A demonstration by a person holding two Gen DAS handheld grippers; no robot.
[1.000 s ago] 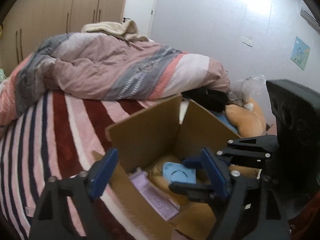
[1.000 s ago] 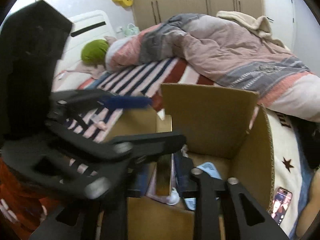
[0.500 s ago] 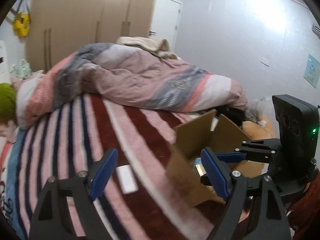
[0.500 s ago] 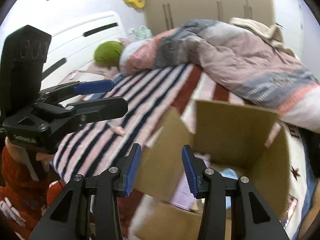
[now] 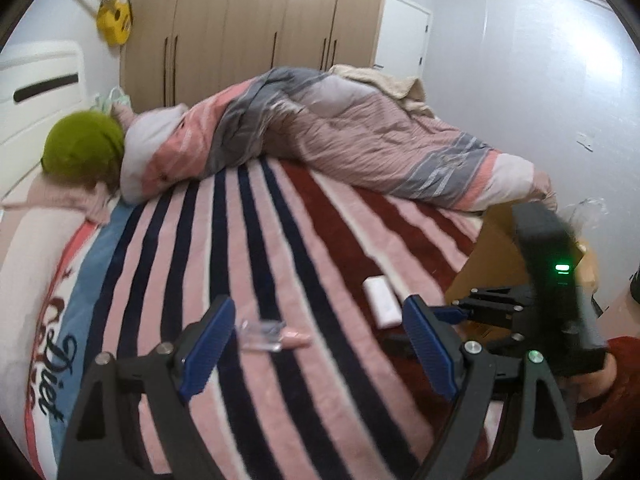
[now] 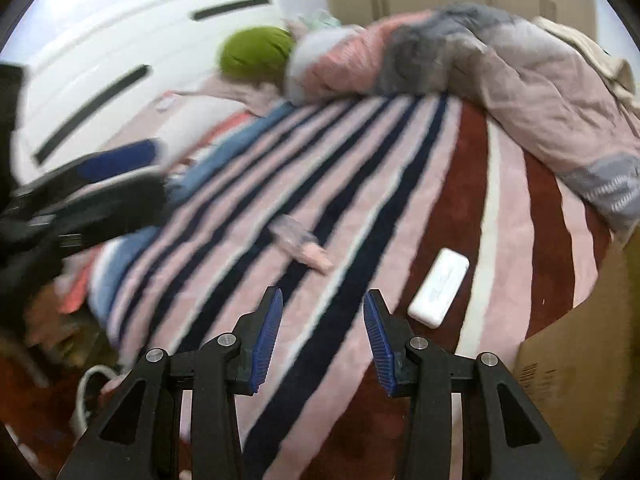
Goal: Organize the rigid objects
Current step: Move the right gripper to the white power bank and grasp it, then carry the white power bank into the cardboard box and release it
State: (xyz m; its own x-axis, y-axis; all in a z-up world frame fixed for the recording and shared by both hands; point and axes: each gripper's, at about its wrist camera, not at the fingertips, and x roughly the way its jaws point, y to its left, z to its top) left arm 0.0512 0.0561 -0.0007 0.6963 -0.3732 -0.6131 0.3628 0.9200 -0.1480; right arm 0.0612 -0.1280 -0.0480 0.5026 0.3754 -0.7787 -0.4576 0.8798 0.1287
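Above the striped blanket (image 5: 280, 248), both grippers' fingers (image 5: 208, 344) (image 6: 266, 340) spread wide, gripping nothing.

The cardboard box (image 6: 592, 364) is cut off by the right-wrist frame's right edge; its inside is hidden. In the left-wrist view it (image 5: 496, 264) is partly covered by the right gripper (image 5: 460, 312). The left gripper (image 6: 92, 184) is motion-blurred. The small clear-and-pink item (image 6: 300, 244) is blurred beyond identification.
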